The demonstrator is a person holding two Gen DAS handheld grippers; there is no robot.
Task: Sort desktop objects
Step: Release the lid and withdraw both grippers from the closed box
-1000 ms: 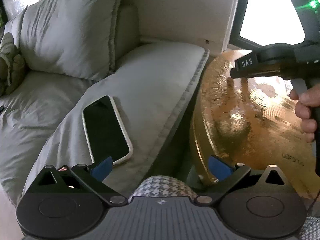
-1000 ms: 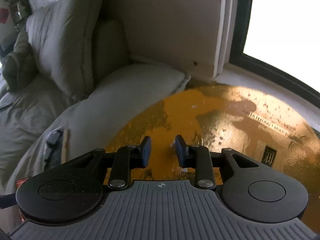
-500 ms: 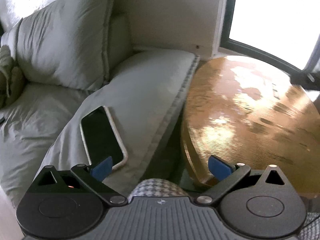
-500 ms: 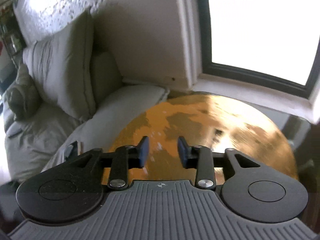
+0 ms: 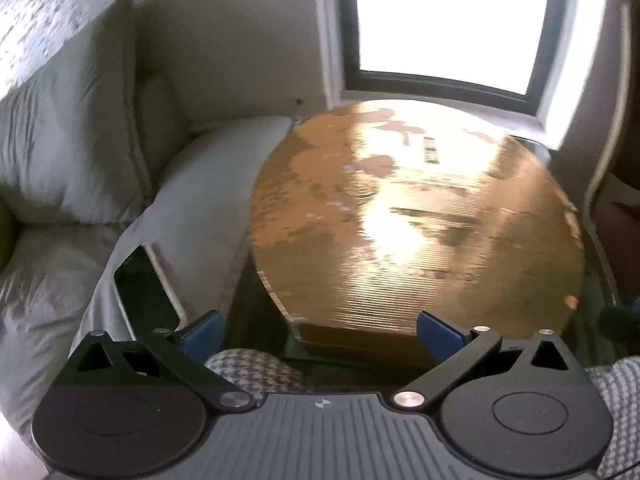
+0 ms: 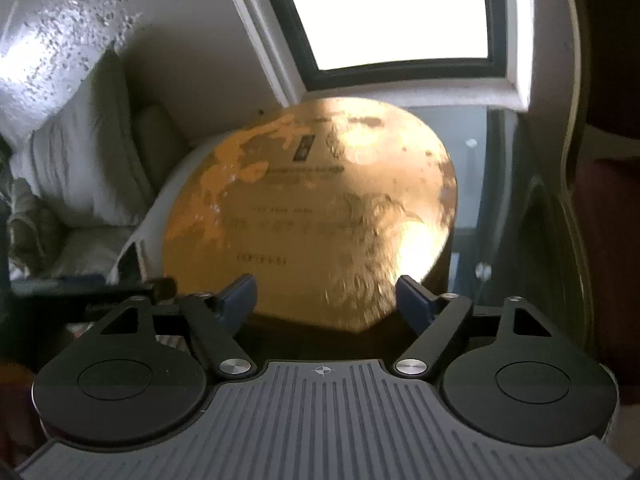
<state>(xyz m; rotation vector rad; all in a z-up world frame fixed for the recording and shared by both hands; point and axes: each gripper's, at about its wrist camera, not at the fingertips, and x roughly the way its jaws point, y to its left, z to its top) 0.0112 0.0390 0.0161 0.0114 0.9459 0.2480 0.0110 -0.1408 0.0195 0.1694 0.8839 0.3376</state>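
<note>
Round gold table (image 5: 420, 216) is bare, both grippers' fingers spread wide and empty, right ones just opened; the phone (image 5: 146, 292) left of it looks slick, so pinch its long edges.

Daylight floods from the blown-out window (image 5: 444, 20) at twelve o'clock, glaring white across the golden bench (image 5: 420, 220); the sofa (image 5: 72, 140) at nine o'clock sits dim, motion blur smears both views, and fisheye bends the edges

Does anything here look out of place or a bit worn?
Yes. A phone lies on the sofa's armrest cushion, off the round golden table, close to the cushion's edge. The tabletop's gold finish looks patchy and worn toward its far side.
</note>
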